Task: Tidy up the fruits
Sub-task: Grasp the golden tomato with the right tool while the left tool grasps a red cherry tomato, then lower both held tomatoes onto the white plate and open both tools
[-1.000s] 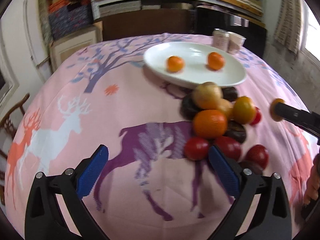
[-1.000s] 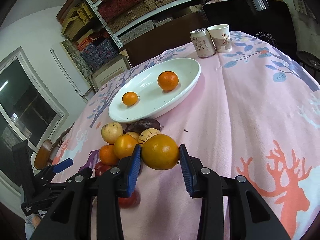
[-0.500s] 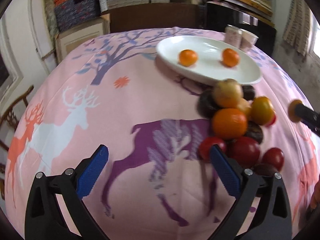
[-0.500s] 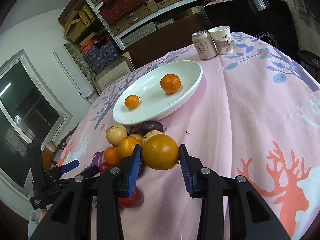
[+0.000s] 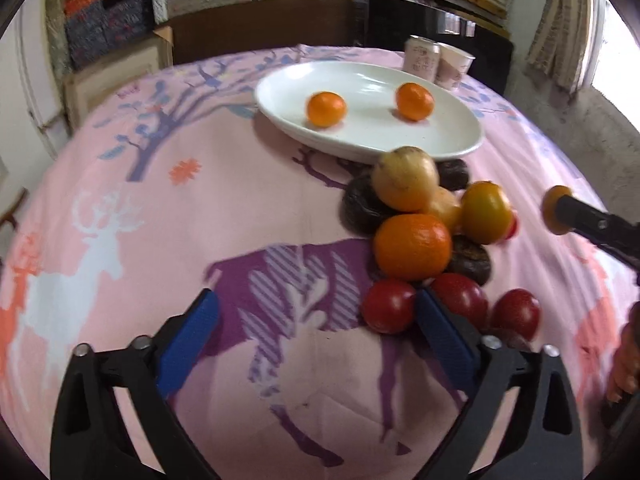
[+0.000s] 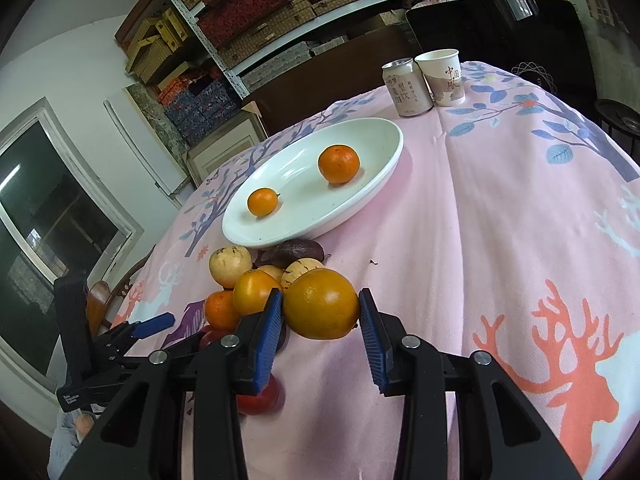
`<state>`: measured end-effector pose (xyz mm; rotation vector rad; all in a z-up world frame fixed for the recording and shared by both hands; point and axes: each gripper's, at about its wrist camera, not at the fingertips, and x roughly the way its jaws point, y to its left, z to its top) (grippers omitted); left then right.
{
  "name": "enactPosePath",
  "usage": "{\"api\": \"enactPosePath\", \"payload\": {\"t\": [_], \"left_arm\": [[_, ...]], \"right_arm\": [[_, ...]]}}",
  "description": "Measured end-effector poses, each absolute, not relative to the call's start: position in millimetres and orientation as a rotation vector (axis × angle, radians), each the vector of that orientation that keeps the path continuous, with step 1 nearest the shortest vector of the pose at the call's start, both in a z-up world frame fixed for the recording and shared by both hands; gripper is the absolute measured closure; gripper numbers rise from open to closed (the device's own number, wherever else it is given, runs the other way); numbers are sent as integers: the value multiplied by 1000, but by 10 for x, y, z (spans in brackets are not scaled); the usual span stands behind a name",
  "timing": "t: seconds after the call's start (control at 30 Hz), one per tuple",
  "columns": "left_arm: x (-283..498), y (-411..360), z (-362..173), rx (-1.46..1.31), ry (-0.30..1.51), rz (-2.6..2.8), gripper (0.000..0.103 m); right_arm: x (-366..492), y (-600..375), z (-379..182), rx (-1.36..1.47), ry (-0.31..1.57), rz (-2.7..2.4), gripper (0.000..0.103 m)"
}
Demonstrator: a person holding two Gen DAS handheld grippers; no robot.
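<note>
While L gripper (image 5: 316, 332) is held w/ fingers spread by the fruit pile (image 5: 424, 232) on the bench (image 5: 200, 220), an orange (image 6: 320, 309) is pinched by R gripper (image 6: 320, 328) short of the plate (image 6: 376, 188).

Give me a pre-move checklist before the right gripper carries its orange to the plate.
1. Grasp: right gripper shut on the held orange, a pad on each side. Ok.
2. Lift clearance: whether the orange is off the cloth. Cannot tell.
3. Drop zone: white plate holds only a large mandarin and a small mandarin, with bare space between them. Ok.
4. Path: fruit pile sits left of the line to the plate. Ok.
5. Left gripper: open, empty, low by the red tomatoes, off the path. Ok.
6. Can and paper cup stand beyond the plate. Ok.
</note>
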<state>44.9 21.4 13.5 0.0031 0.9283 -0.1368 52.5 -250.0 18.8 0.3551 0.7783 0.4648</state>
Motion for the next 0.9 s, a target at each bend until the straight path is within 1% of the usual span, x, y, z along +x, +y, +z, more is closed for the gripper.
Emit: {"api": "enactPosePath", "payload": {"t": [0.03, 0.07, 0.13, 0.17, 0.2, 0.27, 0.33, 0.4, 0.53, 0.7, 0.8, 0.9], "left_arm": [[466, 209, 116, -26, 951, -194, 24], [477, 182, 98, -36, 968, -235, 33], [478, 55, 86, 23, 958, -261, 35], [474, 14, 82, 33, 955, -283, 40], [488, -21, 76, 28, 963, -312, 43], [496, -59, 65, 33, 962, -321, 43], [471, -72, 61, 35, 962, -316, 46], [411, -103, 61, 60, 958, -309, 63], [347, -148, 61, 100, 950, -279, 75], [361, 12, 169, 26, 933, -278, 76], [381, 60, 413, 30, 861, -252, 76], [574, 97, 701, 45, 788, -211, 76]], "right_arm": [[527, -2500, 185, 355, 779, 463, 64], [530, -2499, 185, 356, 780, 461, 64], [539, -2504, 179, 357, 781, 456, 64], [542, -2508, 176, 358, 782, 454, 64], [544, -2513, 174, 361, 782, 451, 64], [552, -2529, 168, 366, 783, 447, 64], [558, -2543, 165, 372, 783, 443, 64], [559, -2546, 159, 373, 784, 442, 64], [560, -2542, 154, 367, 785, 441, 64], [539, -2523, 182, 354, 766, 443, 64], [587, -2477, 299, 320, 742, 452, 64], [817, -2349, 524, 250, 727, 456, 64]]}}
